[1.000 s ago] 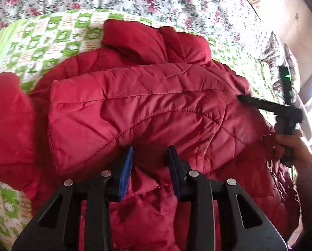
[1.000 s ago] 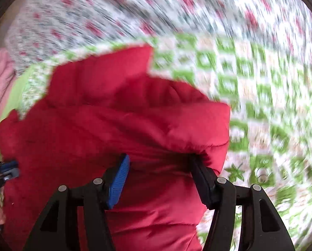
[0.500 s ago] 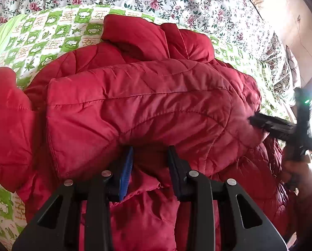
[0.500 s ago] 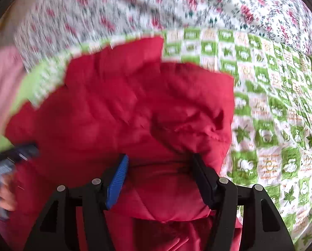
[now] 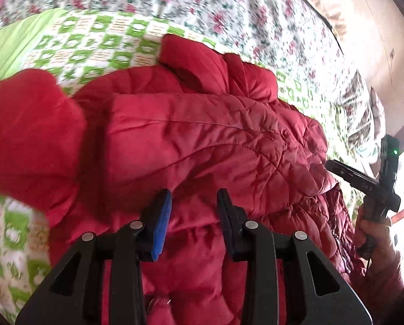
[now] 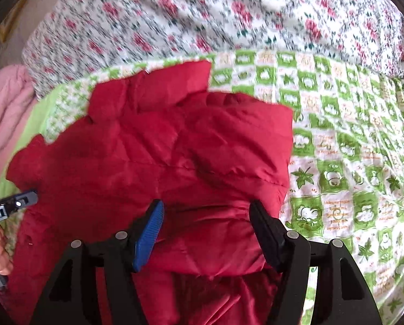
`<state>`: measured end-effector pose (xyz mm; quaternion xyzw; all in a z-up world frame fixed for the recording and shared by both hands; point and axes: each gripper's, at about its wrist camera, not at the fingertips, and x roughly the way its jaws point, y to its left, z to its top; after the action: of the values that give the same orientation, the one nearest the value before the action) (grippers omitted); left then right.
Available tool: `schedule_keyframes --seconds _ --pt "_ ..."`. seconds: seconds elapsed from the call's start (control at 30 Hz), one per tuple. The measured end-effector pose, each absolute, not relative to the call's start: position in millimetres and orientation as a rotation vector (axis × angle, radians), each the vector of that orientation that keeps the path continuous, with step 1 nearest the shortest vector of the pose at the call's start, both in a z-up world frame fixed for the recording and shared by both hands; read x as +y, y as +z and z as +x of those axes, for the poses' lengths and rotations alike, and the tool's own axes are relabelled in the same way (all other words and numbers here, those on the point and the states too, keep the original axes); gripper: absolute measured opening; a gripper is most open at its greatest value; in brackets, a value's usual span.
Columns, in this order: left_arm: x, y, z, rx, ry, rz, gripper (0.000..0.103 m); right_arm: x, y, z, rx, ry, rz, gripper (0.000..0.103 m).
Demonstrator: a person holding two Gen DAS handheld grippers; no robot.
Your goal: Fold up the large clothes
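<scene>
A red quilted jacket lies on the bed, partly folded, with one panel laid over its body. It fills the right wrist view too. My left gripper is open, its jaws apart just above the jacket's near edge, holding nothing. My right gripper is open wide over the jacket's folded right part, with fabric between the jaws but not pinched. The right gripper also shows in the left wrist view at the jacket's right side. The left gripper also shows at the left edge of the right wrist view.
The jacket rests on a green-and-white patterned blanket over a floral bedsheet. A pink quilt lies at the far left. Pillows and a wall stand at the right.
Both grippers have drawn back a little from the jacket. The folded panel has settled lower. The right gripper's jaws stay wide, and the left gripper's jaws stand a little wider.
</scene>
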<state>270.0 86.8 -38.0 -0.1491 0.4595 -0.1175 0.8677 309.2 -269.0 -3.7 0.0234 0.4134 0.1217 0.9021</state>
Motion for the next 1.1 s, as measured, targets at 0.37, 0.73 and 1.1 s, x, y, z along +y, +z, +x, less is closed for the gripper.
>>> schedule_keyframes --seconds 0.37,0.73,1.1 --pt "150.2 -43.9 237.7 0.927 -0.119 -0.432 0.034 -247.3 14.7 276.1 0.827 0.351 0.057 0.067" --pt "231.3 -60.8 220.8 0.884 0.057 -0.607 0.05 -231.8 17.9 249.0 0.831 0.425 0.057 0.067" --pt "334.1 -78.0 214.2 0.838 0.27 -0.787 0.06 -222.8 21.9 221.7 0.797 0.492 0.071 0.067"
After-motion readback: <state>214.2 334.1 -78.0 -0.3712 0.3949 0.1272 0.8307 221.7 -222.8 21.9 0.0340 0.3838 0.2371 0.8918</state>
